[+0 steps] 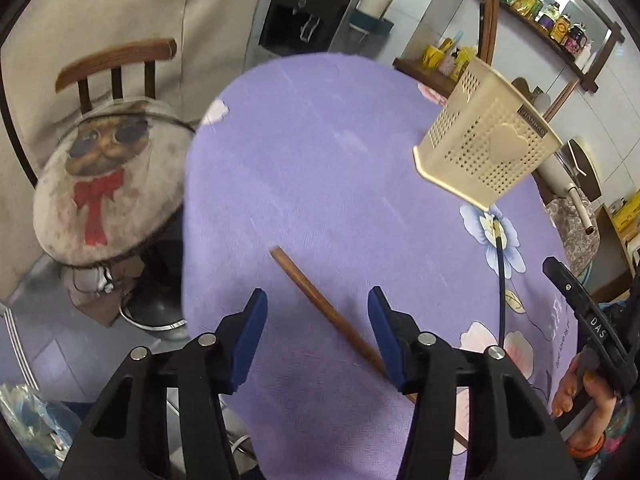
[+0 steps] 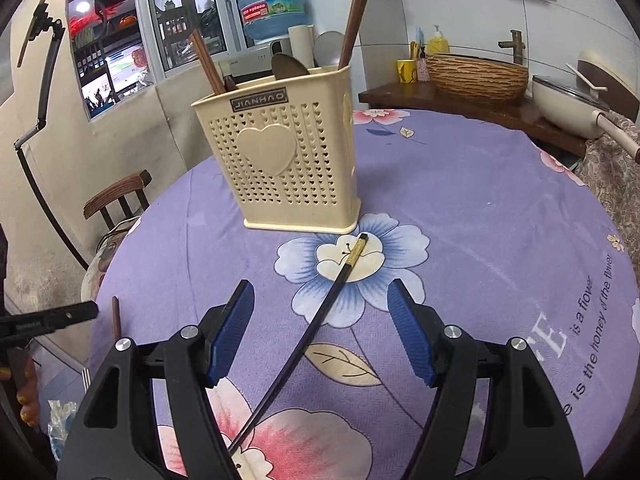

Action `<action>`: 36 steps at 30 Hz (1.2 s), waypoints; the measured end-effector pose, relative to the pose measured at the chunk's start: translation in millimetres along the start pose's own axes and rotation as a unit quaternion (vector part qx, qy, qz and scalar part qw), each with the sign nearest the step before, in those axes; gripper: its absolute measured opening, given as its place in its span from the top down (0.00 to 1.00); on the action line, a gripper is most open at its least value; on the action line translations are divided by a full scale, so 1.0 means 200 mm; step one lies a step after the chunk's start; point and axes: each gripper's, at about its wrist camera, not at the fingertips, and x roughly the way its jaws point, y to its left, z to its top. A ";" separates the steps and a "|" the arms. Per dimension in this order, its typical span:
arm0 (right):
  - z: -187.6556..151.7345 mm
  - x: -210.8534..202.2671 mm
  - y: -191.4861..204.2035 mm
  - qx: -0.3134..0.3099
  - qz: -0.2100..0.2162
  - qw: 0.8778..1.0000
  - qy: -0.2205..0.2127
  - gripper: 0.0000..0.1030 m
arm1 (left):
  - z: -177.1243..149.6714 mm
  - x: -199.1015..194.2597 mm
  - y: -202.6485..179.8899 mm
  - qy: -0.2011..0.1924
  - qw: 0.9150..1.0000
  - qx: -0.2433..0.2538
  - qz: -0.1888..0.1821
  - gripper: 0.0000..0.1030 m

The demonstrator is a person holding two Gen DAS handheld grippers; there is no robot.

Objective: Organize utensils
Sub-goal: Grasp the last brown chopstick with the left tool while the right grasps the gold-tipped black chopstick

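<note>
A: Since both chopsticks lie flat on the desk (image 2: 500, 184), I have each gripper straddling one. Left gripper (image 1: 318, 320): jaws apart, the brown chopstick (image 1: 320, 304) running slantwise between them, pads clear of it on both sides. Nothing clamped.

B: And the right?

A: Right gripper (image 2: 322, 324) likewise apart. The black chopstick (image 2: 320, 316) with its gold band passes between the pads, untouched, tip resting just short of the holder's base.

B: Where's the holder?

A: The cream utensil holder (image 2: 288, 160) stands upright toward the middle of the purple cloth, beyond the black chopstick. Brown chopsticks and a spoon already stand in it, leaning on its rim, which I judge is why it sits central: both hands can reach it.

B: Why the slant on approach?

A: I judge each gripper tilts down so the pads can close across the thin shaft, not along it. Risk: a round stick on cloth may roll or slip as the jaws close.

B: Progress?

A: Two sticks left on the desk, as far as I see.
</note>
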 end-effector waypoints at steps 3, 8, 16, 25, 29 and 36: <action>-0.01 0.00 0.01 -0.002 0.001 1.000 0.004 0.33 | -0.02 0.05 -0.03 0.012 1.000 0.007 0.009 0.53; -0.03 0.00 -0.02 0.011 0.001 1.000 0.007 0.33 | -0.03 0.08 -0.07 0.010 1.000 0.018 0.013 0.53; -0.02 0.05 -0.03 0.007 0.001 1.000 0.022 0.33 | 0.06 0.24 -0.32 0.009 0.997 0.082 -0.002 0.54; 0.05 0.23 0.00 -0.012 -0.020 0.997 0.068 0.42 | 0.14 0.37 -0.51 0.025 0.990 0.136 -0.012 0.73; 0.07 0.33 0.01 -0.019 -0.036 0.995 0.088 0.54 | 0.14 0.39 -0.54 0.027 0.989 0.148 -0.012 0.77; 0.10 0.46 0.00 -0.021 -0.048 0.993 0.109 0.71 | 0.07 0.35 -0.55 0.019 0.990 0.142 -0.002 0.77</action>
